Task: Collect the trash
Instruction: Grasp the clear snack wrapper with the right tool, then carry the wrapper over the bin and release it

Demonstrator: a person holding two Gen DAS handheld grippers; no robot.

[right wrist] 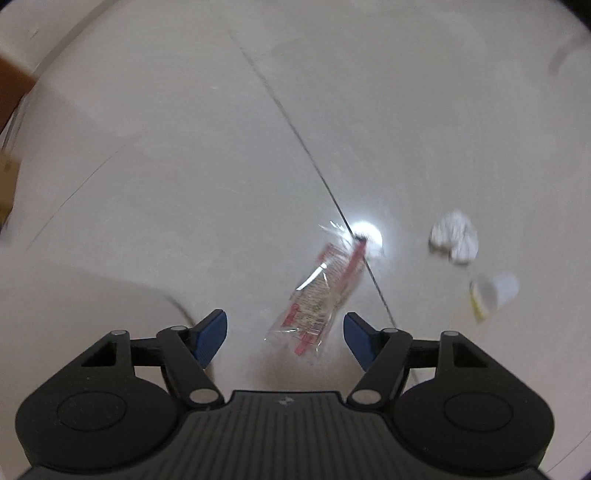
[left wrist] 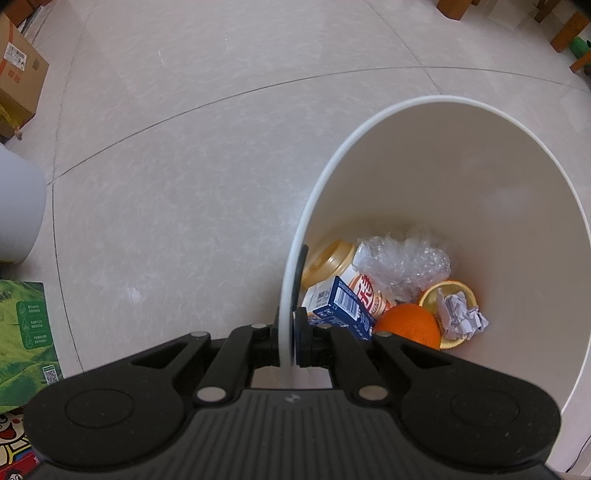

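My left gripper [left wrist: 291, 332] is shut on the rim of a white trash bin [left wrist: 369, 125], one finger inside and one outside the wall. Inside the bin lie an orange [left wrist: 410, 326], a blue carton [left wrist: 347, 308], a crumpled paper ball [left wrist: 461, 314], clear plastic wrap [left wrist: 402, 264] and a drink cup [left wrist: 328, 260]. In the right wrist view my right gripper [right wrist: 284, 332] stands open above the tiled floor. A clear snack wrapper with red print [right wrist: 317, 299] lies on the floor in front of and between the fingers, untouched.
A crumpled white paper [right wrist: 454, 240] and a small plastic cup [right wrist: 495, 291] lie on the floor right of the wrapper. Cardboard boxes [left wrist: 18, 77] stand at far left, a green box [left wrist: 26, 332] at near left, wooden furniture legs [left wrist: 565, 29] at top right.
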